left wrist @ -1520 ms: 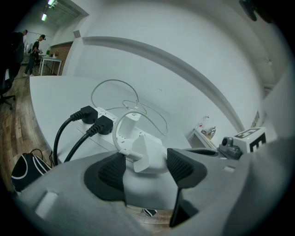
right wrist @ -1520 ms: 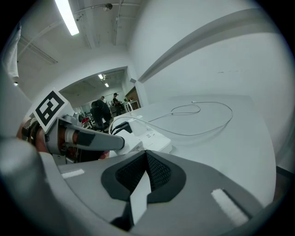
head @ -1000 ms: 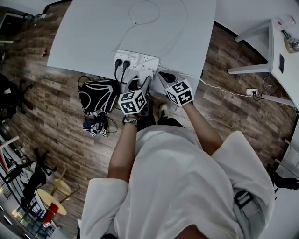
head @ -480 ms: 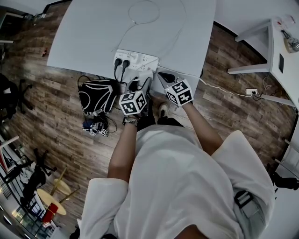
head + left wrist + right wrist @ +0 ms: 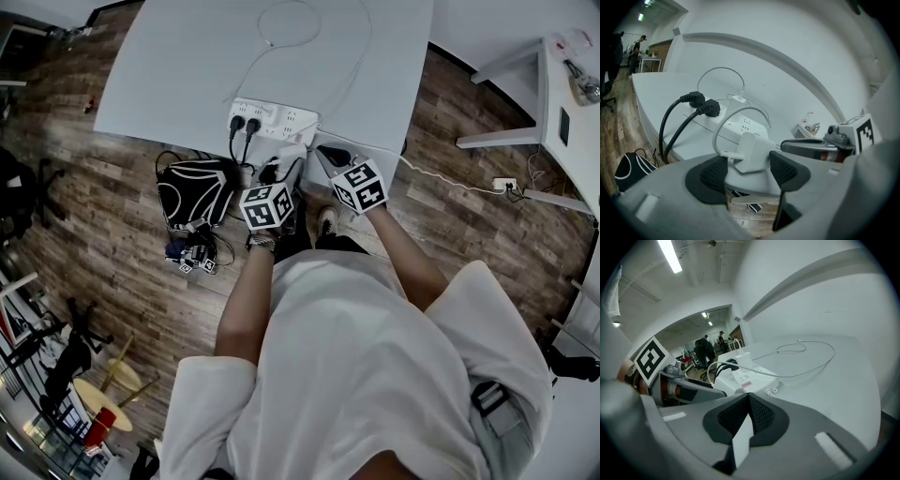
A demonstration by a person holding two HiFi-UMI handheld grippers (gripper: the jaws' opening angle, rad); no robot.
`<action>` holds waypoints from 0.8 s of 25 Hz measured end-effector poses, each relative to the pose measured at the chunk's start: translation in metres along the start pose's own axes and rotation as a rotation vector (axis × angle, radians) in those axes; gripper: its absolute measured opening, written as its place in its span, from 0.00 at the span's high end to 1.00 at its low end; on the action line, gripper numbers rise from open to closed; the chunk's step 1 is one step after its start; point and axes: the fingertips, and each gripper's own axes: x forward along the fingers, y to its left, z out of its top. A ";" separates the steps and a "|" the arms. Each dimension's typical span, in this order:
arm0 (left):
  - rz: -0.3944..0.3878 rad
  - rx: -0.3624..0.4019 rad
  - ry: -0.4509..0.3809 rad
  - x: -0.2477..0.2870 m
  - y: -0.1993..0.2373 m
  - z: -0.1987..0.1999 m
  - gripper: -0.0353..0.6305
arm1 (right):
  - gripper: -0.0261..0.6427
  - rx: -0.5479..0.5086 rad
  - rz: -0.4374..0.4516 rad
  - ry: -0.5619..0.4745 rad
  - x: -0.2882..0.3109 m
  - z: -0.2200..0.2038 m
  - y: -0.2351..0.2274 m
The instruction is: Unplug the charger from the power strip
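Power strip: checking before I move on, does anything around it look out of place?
Only the white charger: it is held off the power strip in the left gripper, its cable looping upward. Nothing looks damaged.

Right gripper jaws together, white power strip beyond, on white table

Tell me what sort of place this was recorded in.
Probably an open office or lab: a white table carrying a power strip, a wood-plank floor, and other people in the background under ceiling tube lights.
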 end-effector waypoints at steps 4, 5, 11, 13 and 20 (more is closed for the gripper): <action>-0.028 -0.020 0.025 0.001 0.001 0.000 0.51 | 0.96 0.000 0.000 0.000 0.000 0.001 0.000; -0.038 -0.033 0.035 0.002 0.002 -0.001 0.51 | 0.96 0.001 0.000 0.001 0.000 0.001 0.000; -0.041 -0.021 0.057 0.005 0.004 0.002 0.49 | 0.96 0.005 0.000 0.006 0.001 -0.001 0.000; -0.010 -0.013 0.040 0.005 0.010 0.005 0.46 | 0.96 0.005 0.001 0.006 0.002 0.000 0.002; 0.023 -0.021 0.008 0.002 0.017 0.010 0.45 | 0.96 0.012 -0.011 0.002 -0.003 -0.002 -0.006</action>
